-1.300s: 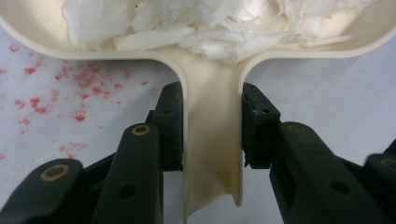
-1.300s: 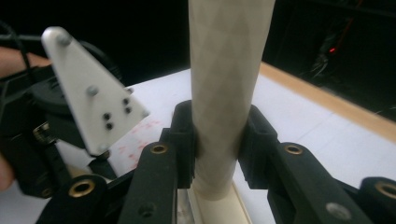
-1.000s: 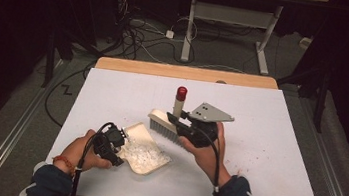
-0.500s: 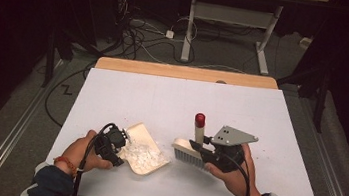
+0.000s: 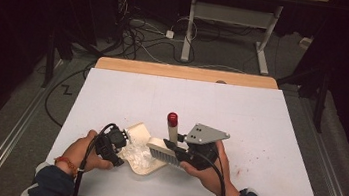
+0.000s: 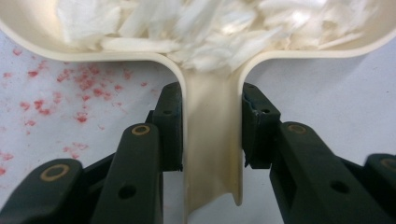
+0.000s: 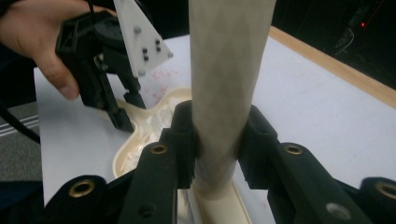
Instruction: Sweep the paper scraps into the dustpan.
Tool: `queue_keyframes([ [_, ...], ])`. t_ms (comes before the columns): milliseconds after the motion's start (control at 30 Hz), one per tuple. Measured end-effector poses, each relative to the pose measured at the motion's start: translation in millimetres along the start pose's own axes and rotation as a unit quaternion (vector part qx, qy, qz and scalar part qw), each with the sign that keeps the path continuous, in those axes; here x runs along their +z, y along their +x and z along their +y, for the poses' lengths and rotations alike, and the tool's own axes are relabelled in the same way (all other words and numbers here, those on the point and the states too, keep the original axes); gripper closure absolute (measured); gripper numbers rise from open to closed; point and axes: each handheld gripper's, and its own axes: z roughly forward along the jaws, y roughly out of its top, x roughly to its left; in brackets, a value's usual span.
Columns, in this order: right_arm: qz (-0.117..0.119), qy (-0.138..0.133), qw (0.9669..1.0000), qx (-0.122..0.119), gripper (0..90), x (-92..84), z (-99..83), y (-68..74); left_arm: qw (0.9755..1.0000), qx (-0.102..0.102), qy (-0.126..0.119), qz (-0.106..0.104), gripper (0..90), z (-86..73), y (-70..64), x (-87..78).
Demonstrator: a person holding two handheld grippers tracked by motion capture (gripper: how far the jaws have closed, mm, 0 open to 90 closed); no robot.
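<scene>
Two tools met near the bench's [image 5: 260, 118] front edge: a cream dustpan [image 5: 140, 146] heaped with white shreds [image 5: 136, 151], and a red-tipped brush [image 5: 166, 145] at its lip. The left tongs [image 6: 211, 126] clamped the pan's handle, probably to steady it, while the right tongs [image 7: 215, 140] pinched the brush's handle (bristles down, seemingly for sweeping inward).

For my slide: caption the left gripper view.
Left gripper clamps the cream dustpan's handle; white scraps fill the pan.
</scene>
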Motion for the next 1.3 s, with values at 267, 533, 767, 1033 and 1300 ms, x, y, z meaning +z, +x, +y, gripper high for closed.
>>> queue_keyframes([
  [267, 0.02, 0.002, 0.9998, -0.005, 71.3, 1.5, 6.1, 2.9, 1.0, 0.003, -0.004, -0.004, 63.2, -1.8, 1.3, -0.5],
  [533, -0.003, -0.043, 0.999, 0.011, 71.3, -32.3, 18.0, -16.4, 1.0, 0.004, 0.001, -0.001, 63.2, -0.5, 0.7, -0.5],
  [767, -0.074, -0.038, 0.9965, 0.007, 71.4, -23.4, 9.0, -33.3, 0.9999, 0.009, 0.005, -0.002, 63.1, 0.1, 1.5, -0.8],
  [1033, -0.093, -0.002, 0.9955, -0.021, 71.4, 26.9, -9.7, -25.7, 1.0, 0.005, 0.003, -0.003, 63.1, 0.5, 0.7, -1.3],
  [1300, -0.059, 0.003, 0.9978, -0.03, 71.2, 31.1, -9.4, -9.5, 0.9998, -0.002, 0.015, -0.01, 63.2, -4.2, 1.3, -5.8],
])
